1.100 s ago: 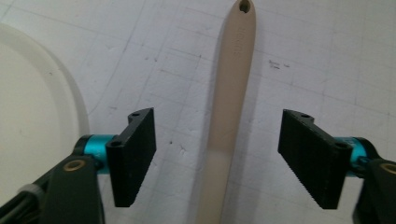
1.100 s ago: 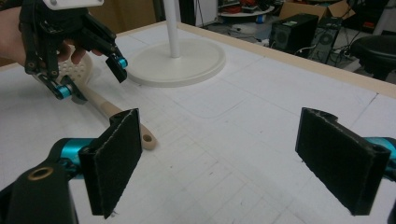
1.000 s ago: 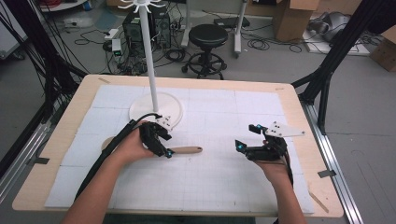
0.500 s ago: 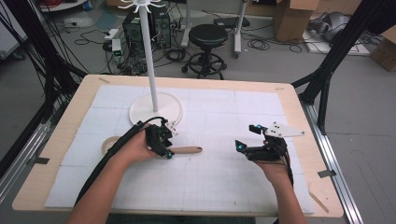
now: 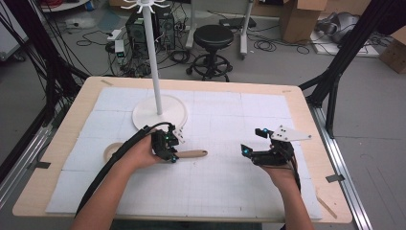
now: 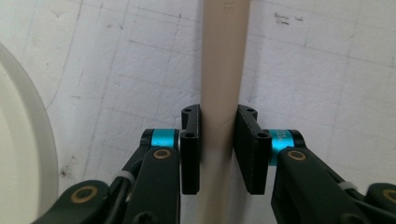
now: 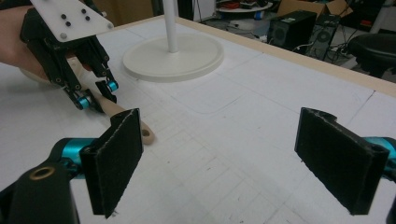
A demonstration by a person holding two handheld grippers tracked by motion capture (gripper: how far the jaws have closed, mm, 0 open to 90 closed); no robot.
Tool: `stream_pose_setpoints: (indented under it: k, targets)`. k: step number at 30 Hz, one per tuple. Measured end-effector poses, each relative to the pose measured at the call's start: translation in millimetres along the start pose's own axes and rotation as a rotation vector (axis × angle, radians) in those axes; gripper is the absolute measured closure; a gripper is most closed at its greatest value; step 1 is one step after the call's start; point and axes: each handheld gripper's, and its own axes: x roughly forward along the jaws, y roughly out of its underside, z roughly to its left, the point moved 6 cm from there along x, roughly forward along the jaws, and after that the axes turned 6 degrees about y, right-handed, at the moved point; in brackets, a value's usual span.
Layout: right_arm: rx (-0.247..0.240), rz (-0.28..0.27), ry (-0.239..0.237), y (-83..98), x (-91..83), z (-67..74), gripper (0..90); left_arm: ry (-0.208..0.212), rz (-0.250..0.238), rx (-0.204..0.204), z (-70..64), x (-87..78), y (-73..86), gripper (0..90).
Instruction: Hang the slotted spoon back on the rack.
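High view: left hand-held gripper [image 5: 168,149] at centre left of the frame, just closed and clenched on the wooden spoon handle [image 5: 193,154], lying flat on the white table [image 5: 225,191]; spoon bowl [image 5: 113,152] protruding left of the hand. White stand base [image 5: 159,112] just above. Right hand-held gripper [image 5: 249,152] at centre right, released, well apart from the spoon.

Left gripper view: handle [image 6: 223,56] running vertically through mid-frame, both pads [image 6: 190,149] pressed against its sides; stand base edge [image 6: 21,154] at left.

Right gripper view: pads [image 7: 117,154] standing wide apart, nothing between; left hand-held gripper [image 7: 95,95] on the handle [image 7: 125,116] at upper left.
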Motion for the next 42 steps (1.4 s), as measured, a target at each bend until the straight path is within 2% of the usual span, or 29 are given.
stream_pose_setpoints:
  k: [4,8,14,17,20,24,29,36,42]
  targets:
    - [0.006,-0.002,0.002,0.5,-0.8,-0.7,14.4,0.031,-0.019,-0.006,1.4,-3.9,2.3,73.9]
    - [0.007,-0.005,0.006,1.1,-1.5,-2.6,14.4,0.018,-0.056,-0.004,1.4,-15.6,1.9,74.0]
    - [0.006,-0.005,0.006,1.7,-1.4,-3.1,14.4,-0.005,-0.194,-0.017,1.1,-51.8,3.2,74.0]
    - [0.006,-0.002,0.006,1.8,-1.1,-2.8,14.4,-0.011,-0.286,-0.025,0.9,-73.7,6.4,74.0]
    - [0.006,0.001,0.006,2.1,-0.4,-2.3,14.4,-0.034,-0.342,-0.039,1.6,-90.4,10.2,74.0]
    - [0.006,0.004,0.004,2.5,0.0,-1.6,14.4,-0.035,-0.412,-0.062,0.7,-109.0,14.4,74.0]
    - [0.004,0.004,0.007,2.9,0.2,-2.0,14.4,-0.058,-0.477,-0.067,-0.2,-126.9,16.8,74.0]
    - [0.004,0.007,0.003,3.4,0.8,-1.3,14.4,-0.101,-0.518,-0.084,1.5,-153.2,19.0,74.0]
    - [0.007,0.007,0.003,3.4,0.7,-1.2,14.4,-0.133,-0.590,-0.104,4.3,-185.3,20.8,74.0]
